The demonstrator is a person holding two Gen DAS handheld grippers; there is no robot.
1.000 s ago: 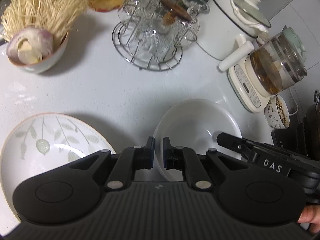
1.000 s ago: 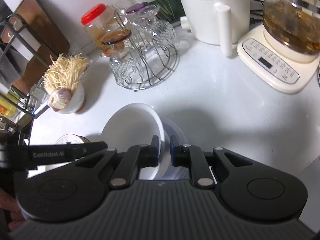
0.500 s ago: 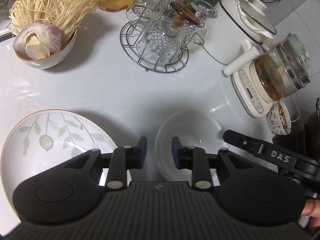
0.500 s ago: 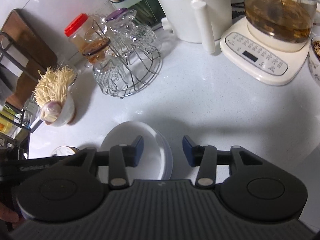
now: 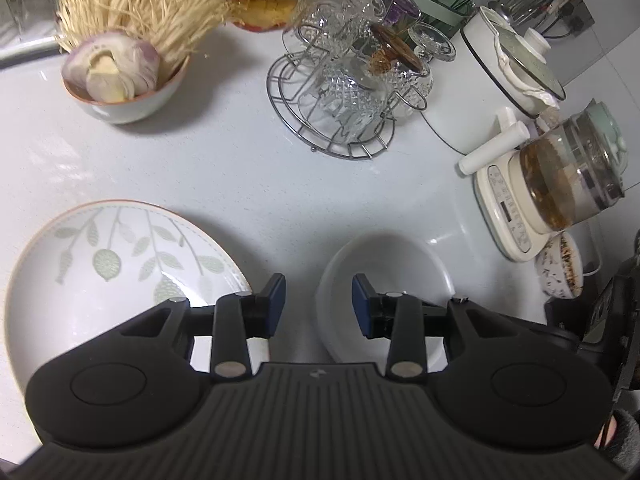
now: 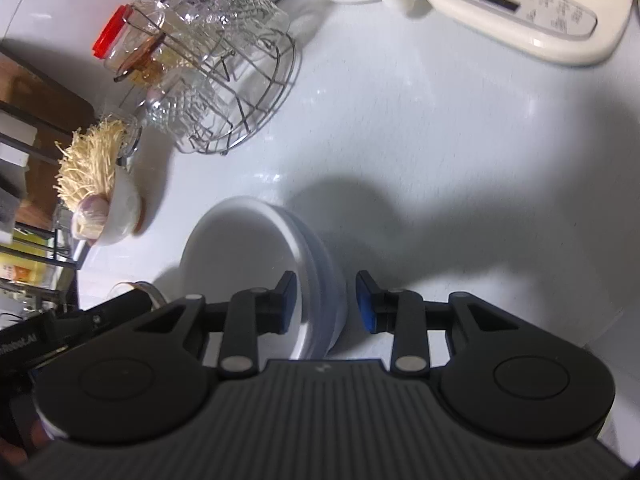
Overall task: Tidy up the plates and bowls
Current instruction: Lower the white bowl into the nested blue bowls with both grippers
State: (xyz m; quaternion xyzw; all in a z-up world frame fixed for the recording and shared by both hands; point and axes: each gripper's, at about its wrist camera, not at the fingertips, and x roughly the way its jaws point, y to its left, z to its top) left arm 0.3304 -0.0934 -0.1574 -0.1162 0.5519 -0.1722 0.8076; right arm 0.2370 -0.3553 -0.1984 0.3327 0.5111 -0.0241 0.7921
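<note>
A small bowl (image 5: 124,96) of enoki mushrooms (image 5: 140,4) and a halved onion (image 5: 110,66) stands at the back left of the white countertop (image 5: 240,168). Beside it, a round wire rack (image 5: 332,120) carries cut-glass cups (image 5: 352,88), with a red-lidded jar (image 6: 116,40) behind. To the right are a white pot (image 5: 500,80) with a glass lid, a glass kettle (image 5: 572,184) of brown tea on its cream base, and a small patterned cup (image 5: 560,268) just beside that base

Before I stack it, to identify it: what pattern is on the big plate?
Pale green leaves on white plate, seen best from left wrist.
</note>
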